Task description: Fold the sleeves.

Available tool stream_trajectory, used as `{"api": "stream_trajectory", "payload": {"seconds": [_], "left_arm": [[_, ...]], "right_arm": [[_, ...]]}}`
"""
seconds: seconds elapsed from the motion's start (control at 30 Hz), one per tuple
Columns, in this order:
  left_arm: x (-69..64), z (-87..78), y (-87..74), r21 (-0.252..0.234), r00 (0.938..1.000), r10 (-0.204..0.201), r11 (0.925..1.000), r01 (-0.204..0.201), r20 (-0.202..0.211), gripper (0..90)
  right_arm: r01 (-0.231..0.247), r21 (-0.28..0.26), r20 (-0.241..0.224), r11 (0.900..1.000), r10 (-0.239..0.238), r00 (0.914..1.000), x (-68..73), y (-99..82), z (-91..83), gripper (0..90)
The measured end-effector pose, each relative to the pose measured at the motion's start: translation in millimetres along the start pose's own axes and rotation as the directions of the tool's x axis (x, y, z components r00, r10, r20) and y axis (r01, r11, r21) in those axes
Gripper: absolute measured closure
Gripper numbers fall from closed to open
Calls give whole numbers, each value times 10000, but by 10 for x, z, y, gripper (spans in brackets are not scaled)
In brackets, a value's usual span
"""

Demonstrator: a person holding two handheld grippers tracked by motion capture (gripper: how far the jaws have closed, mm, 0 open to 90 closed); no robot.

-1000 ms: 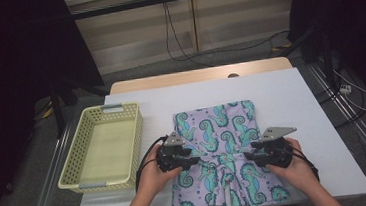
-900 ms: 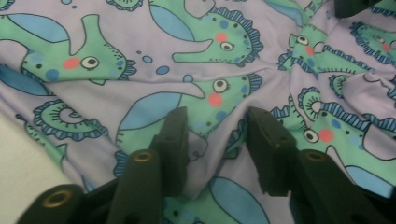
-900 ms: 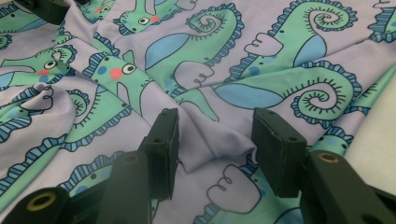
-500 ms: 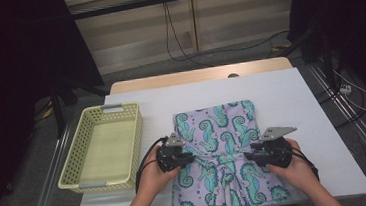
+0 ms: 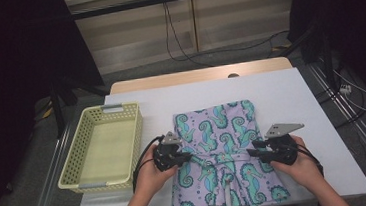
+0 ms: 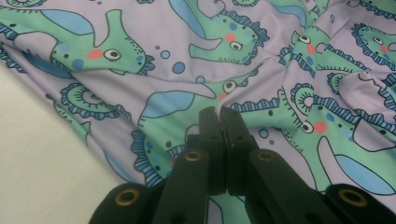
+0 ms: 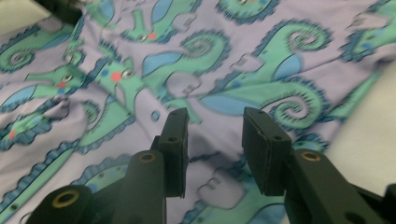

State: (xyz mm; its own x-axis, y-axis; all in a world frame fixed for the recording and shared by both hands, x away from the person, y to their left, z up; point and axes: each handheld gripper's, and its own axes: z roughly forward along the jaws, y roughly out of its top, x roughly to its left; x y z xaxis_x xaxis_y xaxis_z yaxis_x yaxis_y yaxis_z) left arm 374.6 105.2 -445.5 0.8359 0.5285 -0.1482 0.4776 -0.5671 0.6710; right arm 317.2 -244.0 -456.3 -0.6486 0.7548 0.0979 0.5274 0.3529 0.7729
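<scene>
- I worked at a white rectangular table [image 5: 291, 103] with a light wooden strip along its far edge.
- A lilac cloth printed with green seahorses [image 5: 220, 155] lay flat near my edge.
- A pale yellow perforated plastic basket [image 5: 103, 147] sat left of it, apart.

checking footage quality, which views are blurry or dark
High view: evenly lit over the white table and yellow basket, room around it dark. Left gripper view: sharp seahorse-print cloth, no glare. Right gripper view: the cloth softly blurred, with a shadow between the tongs.
</scene>
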Motion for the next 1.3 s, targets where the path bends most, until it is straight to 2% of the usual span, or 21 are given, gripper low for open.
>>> {"api": "stream_trajectory", "payload": {"seconds": [0.1, 0.23, 0.37, 0.47, 0.67, 0.77, 0.93, 1.07, 1.27, 1.3], "left_arm": [[24, -6, -9, -25, 9999, -113, 9999, 113, -20, 889], [35, -16, -13, 4, 9999, -127, 9999, 127, 14, 888], [21, -13, -19, -56, 9998, -185, 9998, 184, -54, 884], [12, -32, -8, -53, 9999, -77, 10000, 77, -67, 884], [29, -29, -17, -61, 9998, -180, 9998, 180, 3, 884], [2, -69, -3, -102, 9999, -104, 9999, 103, -82, 885], [-39, -145, -11, -156, 10000, -43, 9999, 45, 85, 886], [-51, -167, -31, -74, 9999, 48, 10000, -48, 125, 889], [-90, -187, -53, 53, 9996, 166, 9998, -167, 211, 892], [-98, -194, -58, 30, 9993, 161, 9999, -162, 324, 892]], "right_arm": [[288, 307, -298, 9991, -279, 9992, 44, -10, 70, 620], [521, 568, -271, 9970, -506, 9984, 60, -6, 130, 659], [367, 660, -314, 9971, -347, 9989, 39, 22, 150, 766], [435, 615, -333, 9972, -415, 9986, 31, 31, 168, 832], [544, 605, -284, 9967, -527, 9982, 47, 57, 175, 861], [445, 457, -396, 9980, -427, 9983, 41, 72, 133, 862], [457, 100, -621, 9989, -450, 9971, 77, 64, 4, 862], [281, -48, -847, 9996, -284, 9960, 88, 71, -61, 863], [545, -85, -1002, 9985, -550, 9934, 166, 102, -143, 864], [576, -49, -1006, 9983, -578, 9932, 171, 97, -149, 865]]}}
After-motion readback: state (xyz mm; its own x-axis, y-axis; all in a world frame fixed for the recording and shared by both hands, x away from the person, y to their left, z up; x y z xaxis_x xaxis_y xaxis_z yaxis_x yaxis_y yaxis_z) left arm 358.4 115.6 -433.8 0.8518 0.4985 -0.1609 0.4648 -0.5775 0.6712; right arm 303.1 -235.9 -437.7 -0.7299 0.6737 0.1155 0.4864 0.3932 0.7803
